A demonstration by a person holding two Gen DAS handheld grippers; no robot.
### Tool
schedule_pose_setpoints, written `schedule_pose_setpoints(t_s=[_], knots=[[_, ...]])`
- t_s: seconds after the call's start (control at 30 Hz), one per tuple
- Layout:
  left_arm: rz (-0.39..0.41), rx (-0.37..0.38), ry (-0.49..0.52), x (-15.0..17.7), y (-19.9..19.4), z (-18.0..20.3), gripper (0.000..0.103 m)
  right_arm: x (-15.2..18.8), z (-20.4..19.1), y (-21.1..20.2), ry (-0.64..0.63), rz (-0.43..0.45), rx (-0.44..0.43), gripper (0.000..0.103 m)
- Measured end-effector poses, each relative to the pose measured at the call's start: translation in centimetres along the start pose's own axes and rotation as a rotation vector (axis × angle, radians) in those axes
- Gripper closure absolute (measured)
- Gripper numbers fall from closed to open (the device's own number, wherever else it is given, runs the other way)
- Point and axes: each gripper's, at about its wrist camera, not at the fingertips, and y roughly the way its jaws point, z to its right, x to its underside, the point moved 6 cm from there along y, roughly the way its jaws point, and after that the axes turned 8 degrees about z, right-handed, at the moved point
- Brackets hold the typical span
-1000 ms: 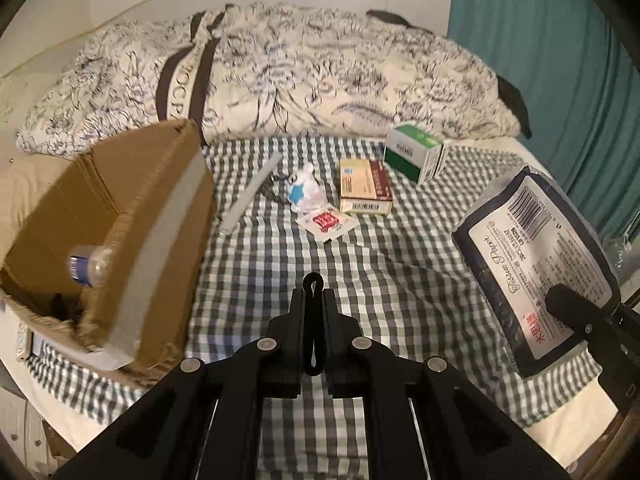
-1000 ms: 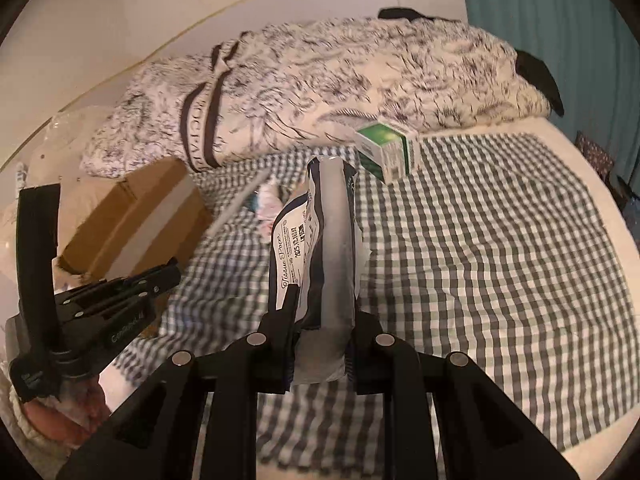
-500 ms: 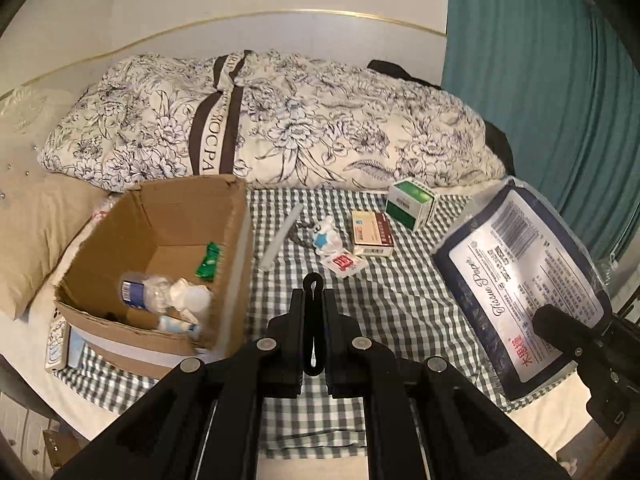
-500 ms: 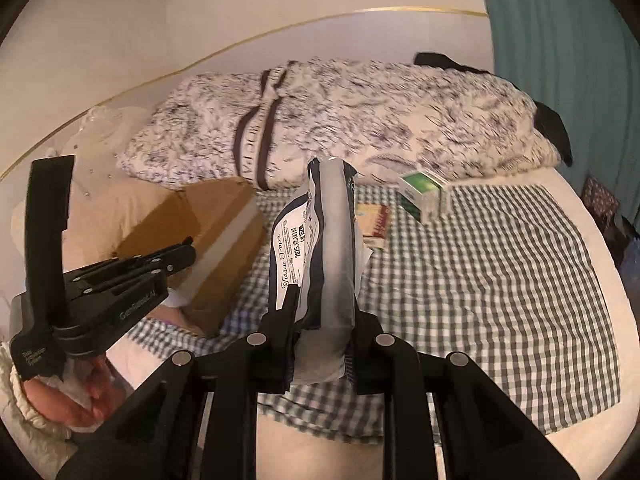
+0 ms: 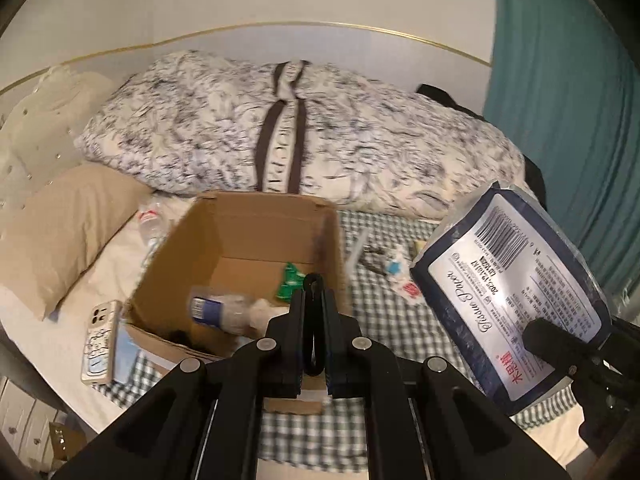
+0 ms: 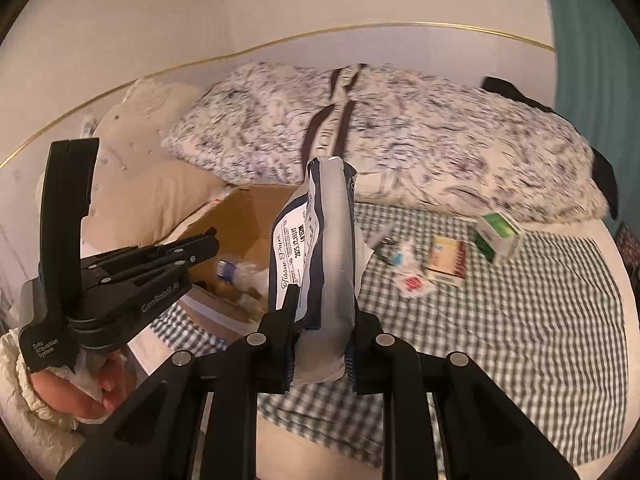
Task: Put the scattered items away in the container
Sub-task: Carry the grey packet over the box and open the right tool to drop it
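Note:
An open cardboard box [image 5: 256,224] stands on the checked bedspread, holding a plastic bottle [image 5: 218,312] and a green packet [image 5: 290,278]. My left gripper [image 5: 313,292] is shut and empty, hovering over the box's near side; the right wrist view shows it as well [image 6: 210,240]. My right gripper [image 6: 322,316] is shut on a navy and white tissue pack [image 6: 320,240], held upright just right of the box [image 6: 244,216]. The same tissue pack [image 5: 516,292] fills the right side of the left wrist view. A green-white carton [image 6: 498,236], a flat tan box [image 6: 446,258] and a red-white sachet [image 6: 412,284] lie on the bedspread.
A floral duvet [image 5: 320,140] lies behind the box, a beige pillow [image 5: 68,232] to its left, and a phone [image 5: 100,340] by its near left corner. A teal curtain [image 5: 560,120] hangs at the right. A hand [image 6: 80,392] holds the left gripper.
Both grippers have risen and drawn back toward the left. The box has come from the left edge to the middle of the left wrist view, its inside now showing. The pack stays gripped.

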Motion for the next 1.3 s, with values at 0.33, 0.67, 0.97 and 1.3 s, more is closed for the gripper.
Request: schedule_pose_setpoints(t_s=[0.33,0.67,0.97,1.3], knots=[[-0.045,-0.066,-0.083,0.3,4.1,-7.7,0.096,-1.6,-6.0,7.4,-0.059,-0.053,-0.089,0.084],[-0.094,-0.075,-0.107,1.4,8.2,-9.3,0.096,-0.8,-8.1,14.1,-0.092,-0.138,-0.115,0.084],[-0.118,-0.081,-0.083,2.4,10.0,-8.3,0.087,-0.5,-7.1,17.7,-0.07,-0.153,-0.127,0.081],[-0.099,-0.174,-0.102,2.7,9.9,-8.5,0.004,-2.6,-5.2,16.0,-0.091,0.004,-0.019,0.021]])
